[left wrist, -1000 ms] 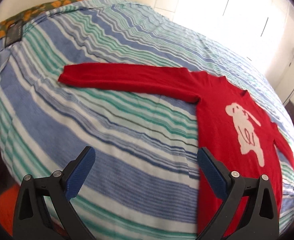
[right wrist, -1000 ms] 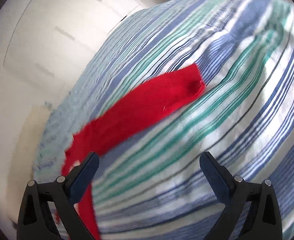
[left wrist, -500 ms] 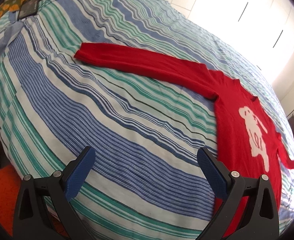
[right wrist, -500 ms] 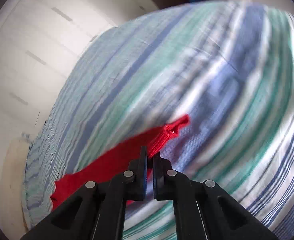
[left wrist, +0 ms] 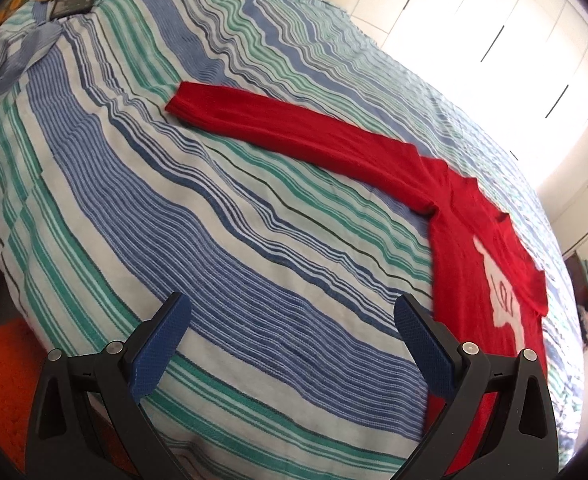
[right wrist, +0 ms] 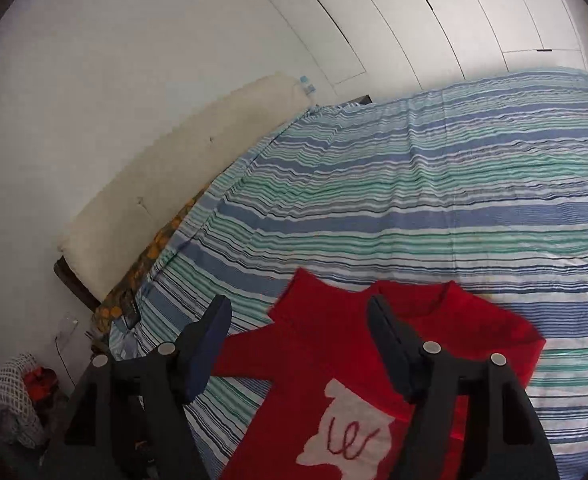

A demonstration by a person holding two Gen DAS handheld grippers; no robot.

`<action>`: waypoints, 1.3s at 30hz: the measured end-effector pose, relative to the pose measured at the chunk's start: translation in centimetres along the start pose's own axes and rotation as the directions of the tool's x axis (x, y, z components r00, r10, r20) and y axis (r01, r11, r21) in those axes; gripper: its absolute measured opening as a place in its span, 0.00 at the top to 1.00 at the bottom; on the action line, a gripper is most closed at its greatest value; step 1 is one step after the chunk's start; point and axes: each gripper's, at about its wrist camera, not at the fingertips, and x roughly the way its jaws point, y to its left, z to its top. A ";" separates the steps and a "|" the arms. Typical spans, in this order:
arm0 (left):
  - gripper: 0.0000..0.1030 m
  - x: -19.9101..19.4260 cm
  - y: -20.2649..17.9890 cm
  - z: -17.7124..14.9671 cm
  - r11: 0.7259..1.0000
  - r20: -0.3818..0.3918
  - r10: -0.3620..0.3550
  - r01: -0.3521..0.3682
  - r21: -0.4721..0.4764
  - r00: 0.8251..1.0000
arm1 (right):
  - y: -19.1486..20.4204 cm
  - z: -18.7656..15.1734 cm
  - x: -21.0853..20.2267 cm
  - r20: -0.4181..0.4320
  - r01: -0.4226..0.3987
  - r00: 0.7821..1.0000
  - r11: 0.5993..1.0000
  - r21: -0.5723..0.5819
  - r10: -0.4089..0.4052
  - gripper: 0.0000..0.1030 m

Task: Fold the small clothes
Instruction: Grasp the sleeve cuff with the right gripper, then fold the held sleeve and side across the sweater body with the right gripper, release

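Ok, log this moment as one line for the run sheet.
garment: red sweater flat on striped bedspread | one sleeve folded across chest | right claw just opened, empty | left claw open, empty

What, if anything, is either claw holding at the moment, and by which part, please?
Nothing is held. The left claw stands open over the striped bedspread, and the right claw, whose jaws have just been opening, hangs open above the red sweater with nothing between them.
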 end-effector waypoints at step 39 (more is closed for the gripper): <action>0.01 1.5 -0.2 -0.3 1.000 -0.045 0.021 -0.021 0.008 0.999 | -17.9 -17.5 -5.3 -0.162 0.529 0.849 0.803 0.274 -0.504 0.55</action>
